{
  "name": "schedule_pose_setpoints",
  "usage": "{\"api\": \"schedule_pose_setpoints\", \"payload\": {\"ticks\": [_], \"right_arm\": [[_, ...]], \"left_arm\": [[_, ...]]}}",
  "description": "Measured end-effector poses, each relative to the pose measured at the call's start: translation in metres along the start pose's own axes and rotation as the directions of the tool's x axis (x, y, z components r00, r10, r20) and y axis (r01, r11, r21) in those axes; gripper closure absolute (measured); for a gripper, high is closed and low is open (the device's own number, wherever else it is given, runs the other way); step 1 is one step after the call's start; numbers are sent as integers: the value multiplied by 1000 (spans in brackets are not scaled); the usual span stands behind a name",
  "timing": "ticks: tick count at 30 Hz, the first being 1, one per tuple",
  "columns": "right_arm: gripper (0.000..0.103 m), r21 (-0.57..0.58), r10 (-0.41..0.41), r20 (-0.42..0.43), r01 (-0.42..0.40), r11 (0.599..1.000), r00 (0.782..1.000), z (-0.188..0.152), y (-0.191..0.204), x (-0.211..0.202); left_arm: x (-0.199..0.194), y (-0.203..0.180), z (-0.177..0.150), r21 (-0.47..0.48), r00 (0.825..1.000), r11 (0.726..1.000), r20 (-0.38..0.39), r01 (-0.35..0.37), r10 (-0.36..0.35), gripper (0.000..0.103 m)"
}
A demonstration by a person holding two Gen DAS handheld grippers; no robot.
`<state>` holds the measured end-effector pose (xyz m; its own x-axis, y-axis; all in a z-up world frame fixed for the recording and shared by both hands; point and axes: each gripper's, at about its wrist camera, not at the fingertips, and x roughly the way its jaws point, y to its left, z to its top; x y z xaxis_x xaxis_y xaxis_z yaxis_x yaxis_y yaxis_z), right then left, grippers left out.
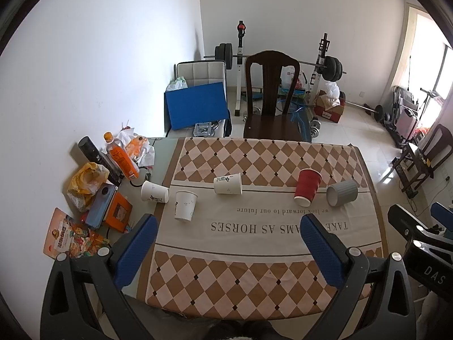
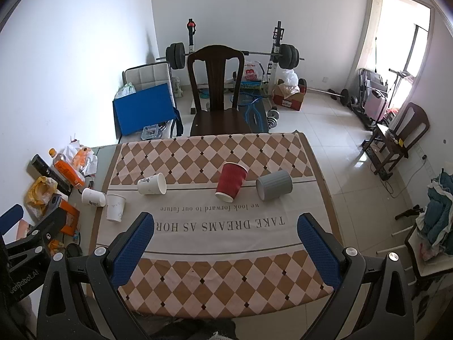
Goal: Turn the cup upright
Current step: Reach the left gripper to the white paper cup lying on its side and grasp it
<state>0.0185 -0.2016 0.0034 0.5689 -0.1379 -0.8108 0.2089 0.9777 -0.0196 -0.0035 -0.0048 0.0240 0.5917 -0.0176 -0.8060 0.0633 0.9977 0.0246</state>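
Note:
Several cups sit on the checkered tablecloth (image 1: 226,277). A red ribbed cup (image 1: 306,187) (image 2: 231,181) stands upside down, tilted. A grey ribbed cup (image 1: 341,193) (image 2: 274,184) lies on its side to its right. A white cup (image 1: 228,183) (image 2: 152,184) lies on its side at mid-table. Another white cup (image 1: 154,192) (image 2: 93,197) lies at the left, and a third (image 1: 185,206) (image 2: 115,207) stands upside down beside it. My left gripper (image 1: 226,226) and my right gripper (image 2: 225,223) are open and empty, held above the near table edge.
Bottles, snack packets, a yellow bag (image 1: 85,181) and an orange box (image 1: 119,211) crowd the table's left edge. A dark wooden chair (image 1: 270,99) (image 2: 216,93) stands behind the table. Weight bench, blue board and boxes lie beyond.

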Motion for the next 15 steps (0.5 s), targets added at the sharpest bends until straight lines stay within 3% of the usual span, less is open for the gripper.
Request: {"api": "schedule_pose_setpoints", "payload": {"ticks": [8, 15], "right_arm": [[1, 8, 8, -15, -8, 1000, 1000, 3, 1, 8], [1, -32, 32, -117, -36, 999, 993, -3, 10, 81]], "left_arm": [[2, -21, 20, -34, 998, 998, -34, -46, 45, 0], [59, -8, 19, -89, 981, 979, -80, -182, 175, 0]]}}
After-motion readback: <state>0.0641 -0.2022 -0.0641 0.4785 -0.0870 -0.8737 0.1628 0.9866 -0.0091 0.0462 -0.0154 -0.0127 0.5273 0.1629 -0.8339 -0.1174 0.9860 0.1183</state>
